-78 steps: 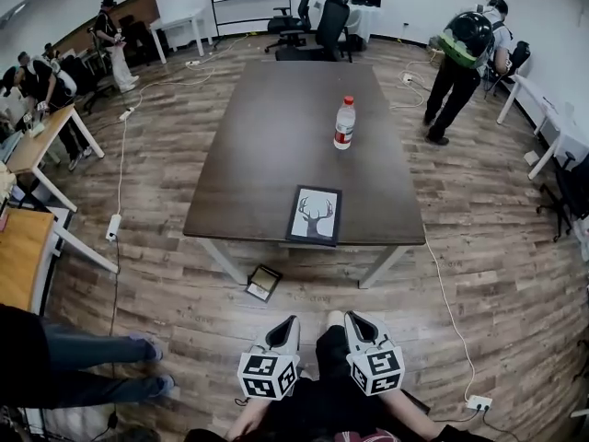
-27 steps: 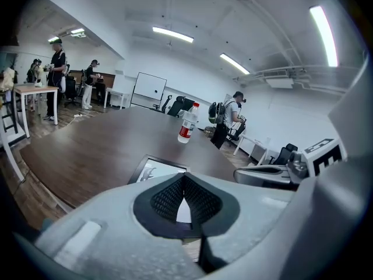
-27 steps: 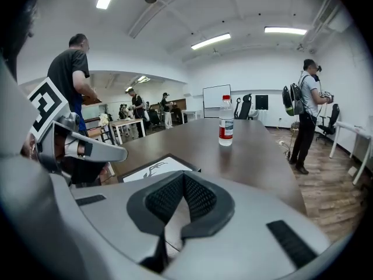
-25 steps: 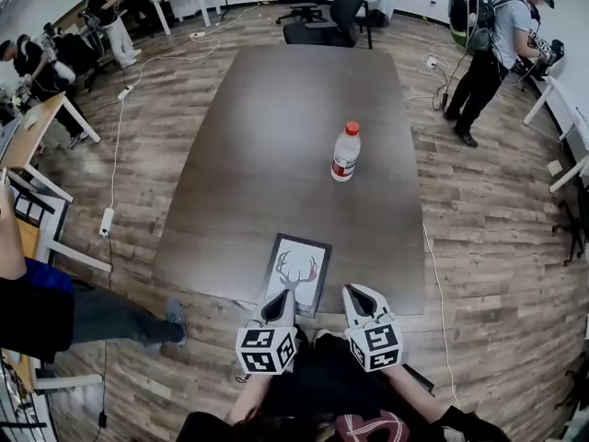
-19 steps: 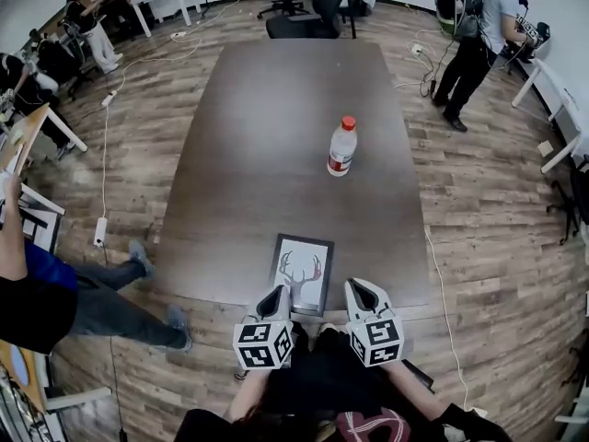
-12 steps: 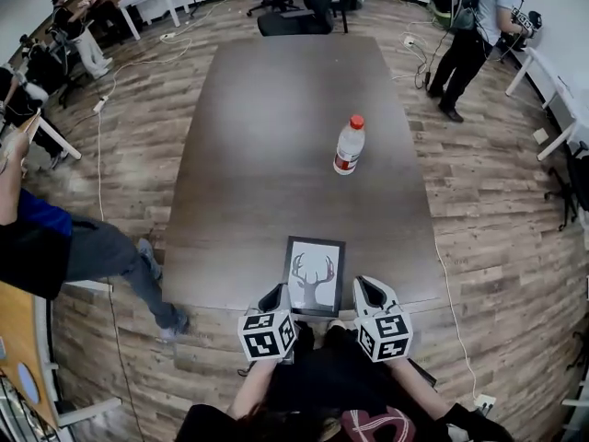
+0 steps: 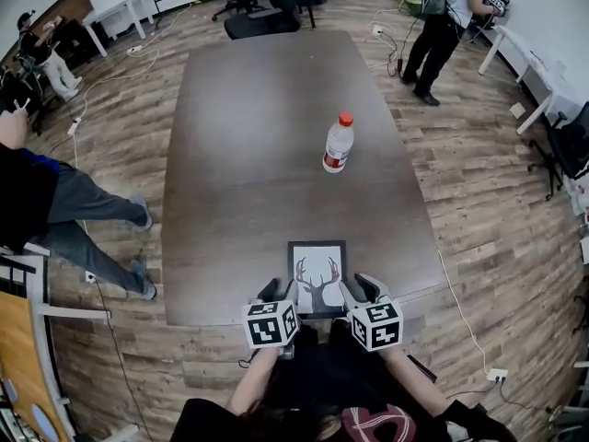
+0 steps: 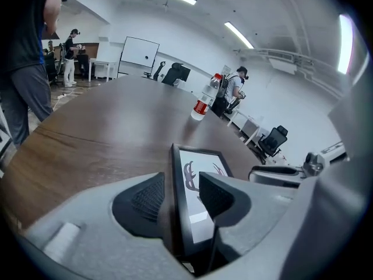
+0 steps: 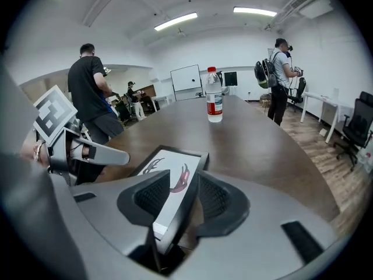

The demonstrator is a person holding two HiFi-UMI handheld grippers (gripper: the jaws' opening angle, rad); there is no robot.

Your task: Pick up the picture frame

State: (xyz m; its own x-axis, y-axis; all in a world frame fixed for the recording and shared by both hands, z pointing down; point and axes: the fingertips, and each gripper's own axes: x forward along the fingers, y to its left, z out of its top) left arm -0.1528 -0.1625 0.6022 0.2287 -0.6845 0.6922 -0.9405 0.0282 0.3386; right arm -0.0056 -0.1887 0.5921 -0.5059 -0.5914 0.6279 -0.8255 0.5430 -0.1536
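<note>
The black picture frame (image 7: 317,277) with a deer-antler print lies flat at the near edge of the dark table (image 7: 248,155). My left gripper (image 7: 279,291) is at its near left corner. In the left gripper view the frame's left rail (image 8: 178,179) runs between the two pads of the left gripper (image 8: 178,194). My right gripper (image 7: 357,290) is at the near right corner, and the frame's right rail (image 9: 187,182) passes between the pads of the right gripper (image 9: 183,194). Both sets of jaws have just been opening and stand open astride the rails, not pressing on them.
A plastic water bottle (image 7: 338,143) with a red cap stands mid-table beyond the frame. A person's legs (image 7: 87,219) are beside the table's left edge. Another person (image 7: 440,21) stands at the far right. Office chairs (image 7: 267,3) sit at the far end, and a cable (image 7: 460,311) trails on the floor.
Both grippers came forward and down from in front of the table edge to the frame's near corners. Their jaws went from shut to open, each now astride a side rail.
</note>
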